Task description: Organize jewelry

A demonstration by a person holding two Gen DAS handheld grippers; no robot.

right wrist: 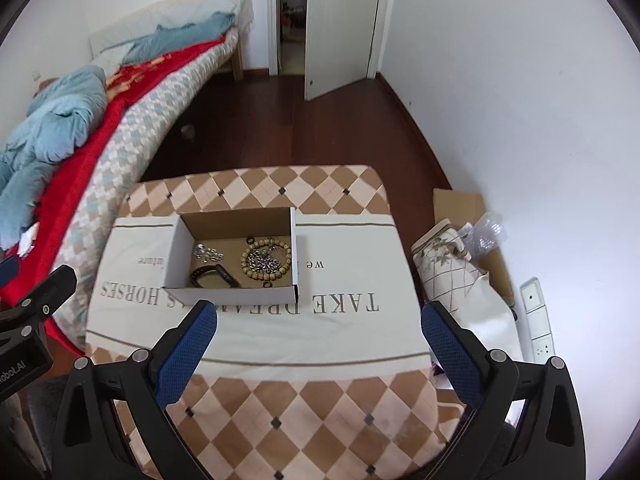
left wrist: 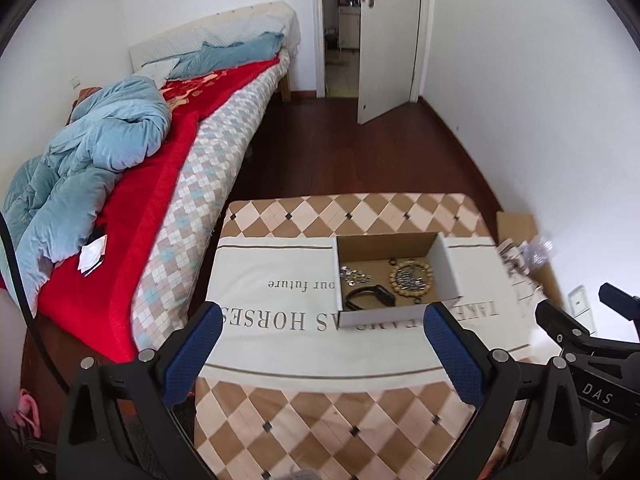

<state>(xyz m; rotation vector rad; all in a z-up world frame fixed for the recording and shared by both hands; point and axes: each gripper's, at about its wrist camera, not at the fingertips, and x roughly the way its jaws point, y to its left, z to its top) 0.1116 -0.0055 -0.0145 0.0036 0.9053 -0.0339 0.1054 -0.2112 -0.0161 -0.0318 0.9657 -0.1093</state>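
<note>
White walls (left wrist: 520, 80), dark wood floor (left wrist: 340, 152), unmade bed (left wrist: 160, 152), open door (left wrist: 390, 36)

Matt cardboard box (right wrist: 232, 220); shiny metal chain (right wrist: 264, 262); wooden beads (right wrist: 245, 258); cloth tablecloth (right wrist: 300, 400).

The cloth (right wrist: 248, 320) on the worktop is showing, upside down, "TAKE", "HORSES", "we" and "our future". The right gripper (left wrist: 592, 390) is bearing "DAS"; the left gripper (right wrist: 16, 364) is showing "obot.AI".

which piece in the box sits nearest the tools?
The black band, at the box's front wall. The bead bracelet and loose silver chain lie farther back.
</note>
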